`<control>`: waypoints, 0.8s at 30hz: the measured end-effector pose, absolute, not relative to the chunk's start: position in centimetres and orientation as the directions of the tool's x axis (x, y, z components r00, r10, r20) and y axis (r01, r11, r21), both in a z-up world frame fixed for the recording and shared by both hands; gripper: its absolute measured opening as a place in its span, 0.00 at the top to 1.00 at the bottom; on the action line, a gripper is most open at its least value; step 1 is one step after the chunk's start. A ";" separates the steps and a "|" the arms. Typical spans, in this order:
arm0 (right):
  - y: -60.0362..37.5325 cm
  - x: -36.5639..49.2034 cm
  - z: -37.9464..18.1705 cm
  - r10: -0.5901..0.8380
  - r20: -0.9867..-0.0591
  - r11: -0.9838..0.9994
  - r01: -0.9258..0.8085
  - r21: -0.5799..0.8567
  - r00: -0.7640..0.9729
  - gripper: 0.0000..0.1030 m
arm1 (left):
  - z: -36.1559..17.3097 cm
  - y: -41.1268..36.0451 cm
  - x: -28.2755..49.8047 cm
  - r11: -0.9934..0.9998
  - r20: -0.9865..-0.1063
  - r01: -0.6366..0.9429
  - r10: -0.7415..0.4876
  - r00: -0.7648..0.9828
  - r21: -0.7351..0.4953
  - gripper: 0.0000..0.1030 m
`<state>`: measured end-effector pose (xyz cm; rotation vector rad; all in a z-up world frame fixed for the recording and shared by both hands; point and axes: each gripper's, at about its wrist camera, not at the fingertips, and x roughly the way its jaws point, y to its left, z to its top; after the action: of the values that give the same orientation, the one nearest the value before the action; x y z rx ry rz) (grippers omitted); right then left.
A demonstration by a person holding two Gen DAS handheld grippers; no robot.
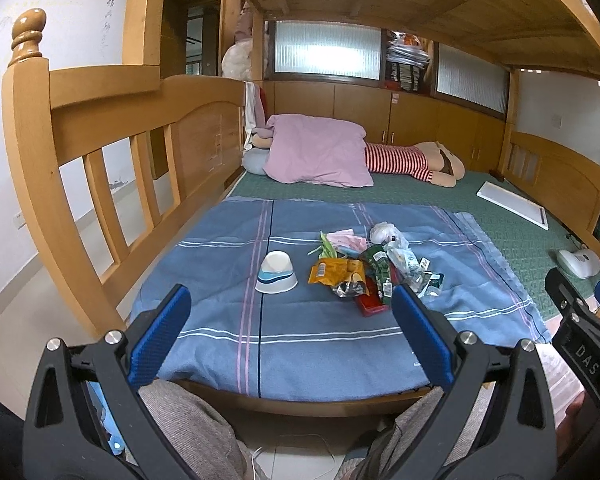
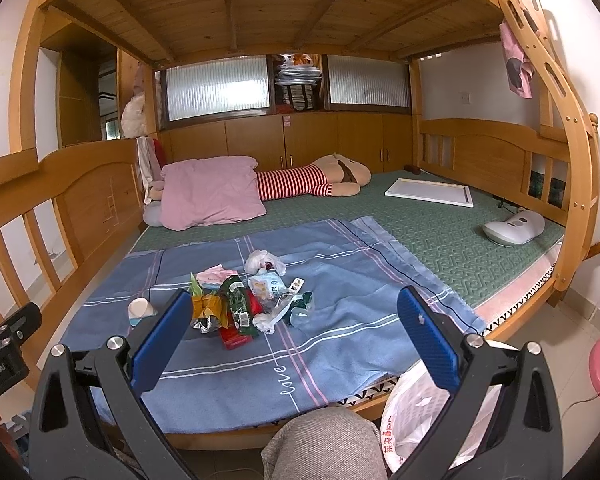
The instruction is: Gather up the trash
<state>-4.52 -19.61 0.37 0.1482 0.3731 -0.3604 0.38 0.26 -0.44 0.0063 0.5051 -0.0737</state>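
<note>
Jaws: both spread wide, holding nothing — left gripper [image 1: 290, 334] and right gripper [image 2: 296, 340] hang over the near edge of the bed.
Trash: heap of crinkly snack wrappers and tissues [image 1: 364, 266] sits in the middle of the blue striped cloth [image 1: 220, 344] on the wooden bunk bed [image 1: 100, 128], just beside a small white tipped-over bowl [image 1: 276, 273].
Bag: thin white plastic bag [image 2: 416, 412] waits low on the right.
Done: nothing looks picked up yet — the whole heap is left.
Pointing: heap runs longways from the near edge toward the pink pillow [image 1: 318, 150].
</note>
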 end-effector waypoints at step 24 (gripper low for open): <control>-19.1 -4.5 -0.1 -0.315 -0.380 0.928 0.365 0.067 0.870 0.03 | -0.6 0.2 -0.1 0.999 -0.462 0.046 -0.029 0.887 0.026 0.03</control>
<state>-4.55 -19.12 -0.08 0.1385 0.3730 -0.3569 -0.07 0.17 -0.60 0.0361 0.4792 -0.0391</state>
